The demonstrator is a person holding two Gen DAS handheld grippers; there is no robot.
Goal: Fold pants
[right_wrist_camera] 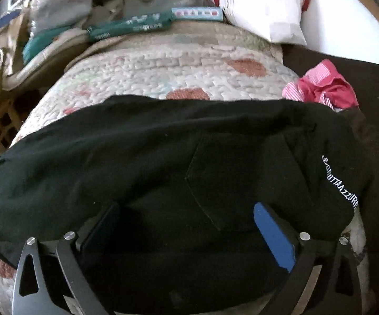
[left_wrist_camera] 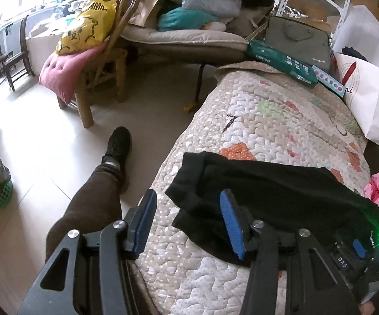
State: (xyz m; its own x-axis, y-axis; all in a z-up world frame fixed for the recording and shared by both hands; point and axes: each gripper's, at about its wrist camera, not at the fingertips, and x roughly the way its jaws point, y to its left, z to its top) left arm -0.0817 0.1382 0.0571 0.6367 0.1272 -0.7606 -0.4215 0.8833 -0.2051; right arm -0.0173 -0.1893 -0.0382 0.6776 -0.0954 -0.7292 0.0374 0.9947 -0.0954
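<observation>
Black pants (left_wrist_camera: 273, 191) lie folded lengthwise across a quilted bed cover (left_wrist_camera: 268, 120). In the left wrist view my left gripper (left_wrist_camera: 188, 193) hovers over the pants' left end. It is open, and its blue pads (left_wrist_camera: 231, 225) have nothing between them. In the right wrist view my right gripper (right_wrist_camera: 187, 207) stands wide open just above the black pants (right_wrist_camera: 163, 141), near a stitched pocket. The cloth lies below its fingers and no pad presses on it. White lettering (right_wrist_camera: 340, 181) runs along the pants' right end.
A pink garment (right_wrist_camera: 323, 84) is bunched at the right of the quilt. A white bag (right_wrist_camera: 263, 8), a green box (left_wrist_camera: 281, 63) and a grey case (left_wrist_camera: 297, 39) crowd the far end. A person's leg and black shoe (left_wrist_camera: 118, 144) stand on the tiled floor beside a wooden chair (left_wrist_camera: 102, 60).
</observation>
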